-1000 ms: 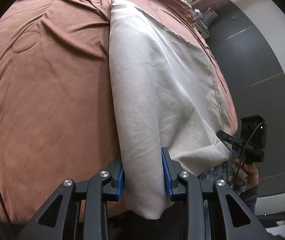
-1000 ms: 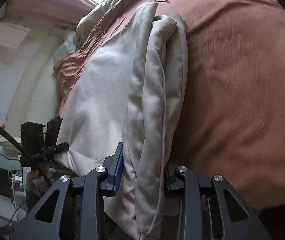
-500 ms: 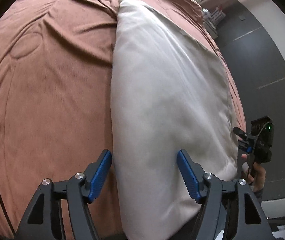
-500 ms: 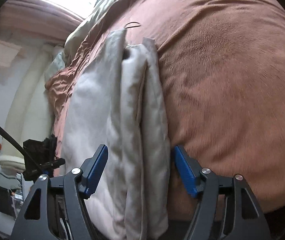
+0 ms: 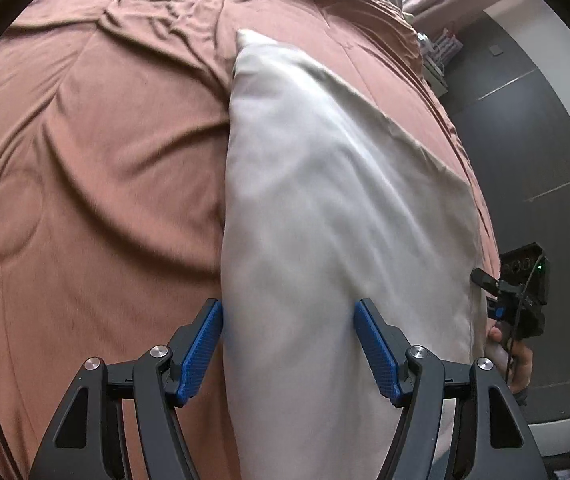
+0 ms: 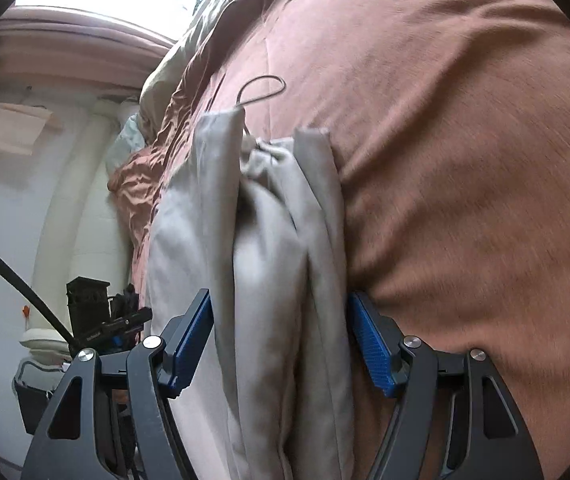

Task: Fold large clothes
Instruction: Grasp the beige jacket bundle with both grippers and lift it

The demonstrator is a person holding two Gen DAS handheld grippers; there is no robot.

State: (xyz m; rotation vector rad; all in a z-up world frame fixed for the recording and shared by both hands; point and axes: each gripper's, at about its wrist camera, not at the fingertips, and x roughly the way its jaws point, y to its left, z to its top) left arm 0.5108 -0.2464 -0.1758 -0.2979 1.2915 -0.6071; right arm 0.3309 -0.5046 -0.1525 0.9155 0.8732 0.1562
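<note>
Left hand-held gripper (image 5: 288, 346) stands with its blue pads apart, one on each side of the cloth (image 5: 325, 208), neither pad pressing it. From this hand-held gripper the cloth runs straight ahead as a long pale strip over the bed (image 5: 97, 168), its far corner pointing away and its near end passing down between the jaws and out of view. Its long axis lies along the line the fingers point.

Right hand-held gripper (image 6: 281, 340) is likewise spread, straddling the bunched, layered edge of the cloth (image 6: 269, 240), again with no clamp on it. That edge also runs away from the jaws, with a thin dark loop (image 6: 263, 90) on the bed just past its far end.

Each hand sits at one near corner, so neither is nearer. My reading: a fold has been laid and let go, and the next grasp would likely be at the near end.
</note>
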